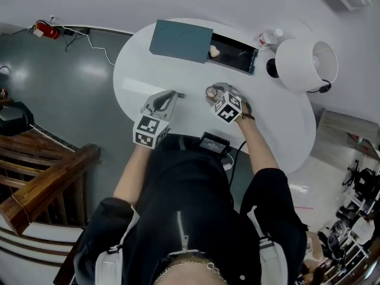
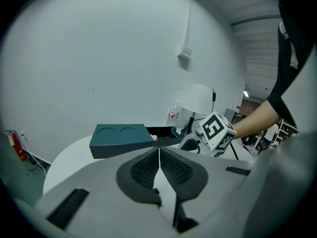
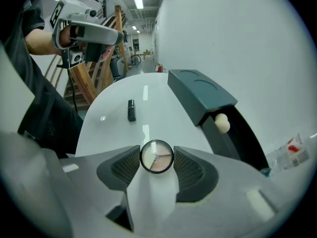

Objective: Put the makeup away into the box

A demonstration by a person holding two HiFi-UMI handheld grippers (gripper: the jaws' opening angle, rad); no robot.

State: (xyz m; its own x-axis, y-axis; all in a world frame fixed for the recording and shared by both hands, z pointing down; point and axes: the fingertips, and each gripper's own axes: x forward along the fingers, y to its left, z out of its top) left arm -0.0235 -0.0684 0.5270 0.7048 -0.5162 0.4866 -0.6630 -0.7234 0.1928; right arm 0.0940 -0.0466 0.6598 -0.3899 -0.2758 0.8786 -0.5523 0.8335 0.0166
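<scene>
Looking down in the head view, left gripper [image 1: 176,94] and right gripper [image 1: 212,92] hang over the white tabletop [image 1: 142,70], with the box [image 1: 181,40] well beyond them. Left gripper view: jaws pressed together, empty. Right gripper view: jaws pinch the round compact [image 3: 156,156] by its rim, so it may pivot loose or catch the box's narrow opening.

The lid [image 1: 181,40] hides the left part of the box [image 1: 233,45]; the open part is too dark to show its floor. The lamp [image 1: 306,64] covers part of the bottle [image 1: 268,38]. The dark item [image 3: 131,110] on the bench [image 1: 148,70] is too small to identify. The person [image 1: 196,206] hides the bench's near edge.
</scene>
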